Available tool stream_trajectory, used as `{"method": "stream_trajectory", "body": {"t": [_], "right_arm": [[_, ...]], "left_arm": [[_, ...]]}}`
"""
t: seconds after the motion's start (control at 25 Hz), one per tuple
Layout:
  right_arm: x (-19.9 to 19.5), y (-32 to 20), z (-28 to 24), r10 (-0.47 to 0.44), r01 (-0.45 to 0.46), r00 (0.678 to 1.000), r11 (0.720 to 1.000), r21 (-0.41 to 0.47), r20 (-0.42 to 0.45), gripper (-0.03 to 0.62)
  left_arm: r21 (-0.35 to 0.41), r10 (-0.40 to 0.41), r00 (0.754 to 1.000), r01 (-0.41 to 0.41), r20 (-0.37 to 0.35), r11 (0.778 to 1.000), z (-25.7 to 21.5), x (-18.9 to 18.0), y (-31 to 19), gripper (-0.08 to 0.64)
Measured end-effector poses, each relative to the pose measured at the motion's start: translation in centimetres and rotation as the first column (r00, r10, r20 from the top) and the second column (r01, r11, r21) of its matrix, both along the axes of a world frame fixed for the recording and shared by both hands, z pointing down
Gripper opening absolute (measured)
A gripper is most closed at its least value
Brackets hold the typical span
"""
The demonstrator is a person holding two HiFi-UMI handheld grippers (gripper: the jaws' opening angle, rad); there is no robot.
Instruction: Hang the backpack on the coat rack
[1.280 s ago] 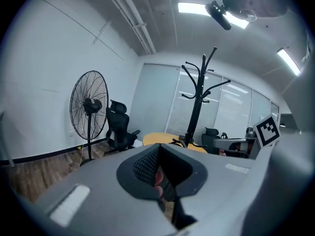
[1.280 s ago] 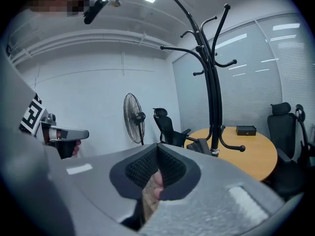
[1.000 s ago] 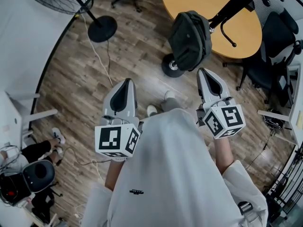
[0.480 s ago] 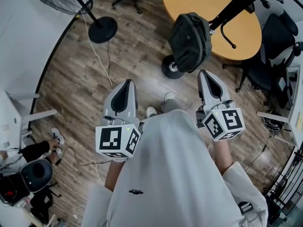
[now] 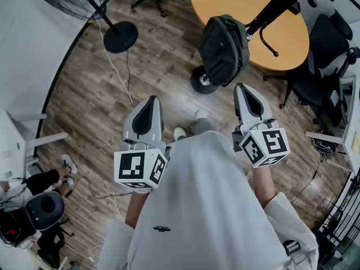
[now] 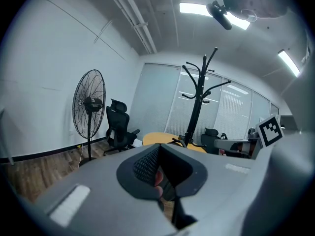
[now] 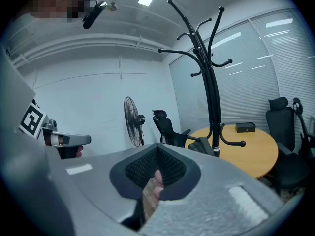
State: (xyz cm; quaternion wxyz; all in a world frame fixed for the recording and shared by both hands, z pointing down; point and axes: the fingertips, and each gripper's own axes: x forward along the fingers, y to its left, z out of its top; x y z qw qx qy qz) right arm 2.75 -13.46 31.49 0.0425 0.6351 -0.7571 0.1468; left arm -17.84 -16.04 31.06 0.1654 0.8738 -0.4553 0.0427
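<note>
Two tools hovered side by side in the head view, the left gripper (image 5: 149, 102) and right gripper (image 5: 246, 91), both short of the dark backpack (image 5: 225, 46) that hung on the coat rack (image 5: 274, 7). In the left gripper view its fingers (image 6: 142, 168) were pressed together, empty. In the right gripper view the fingers (image 7: 140, 171) were likewise together, holding nothing

Readable text: none
Shirt print (image 5: 161, 228): small dark mark on white shirt (image 5: 208, 207), 6 o'clock in head view, too small to read
Left gripper cube (image 5: 139, 169): 7 o'clock, black-and-white square markers, no letters or digits
Right gripper cube (image 5: 264, 147): 4 o'clock, same markers, no letters or digits
</note>
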Motion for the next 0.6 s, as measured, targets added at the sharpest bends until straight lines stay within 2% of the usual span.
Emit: {"method": "stream_trajectory", "body": {"t": [0.6], "right_arm": [[1.4,1.0,0.0,0.033,-0.034,0.999,0.999,-0.014,-0.008,0.002]], "left_arm": [[-0.019,0.048,0.999,-0.048,-0.006,0.999,0.3,1.8,0.1,0.015]]}}
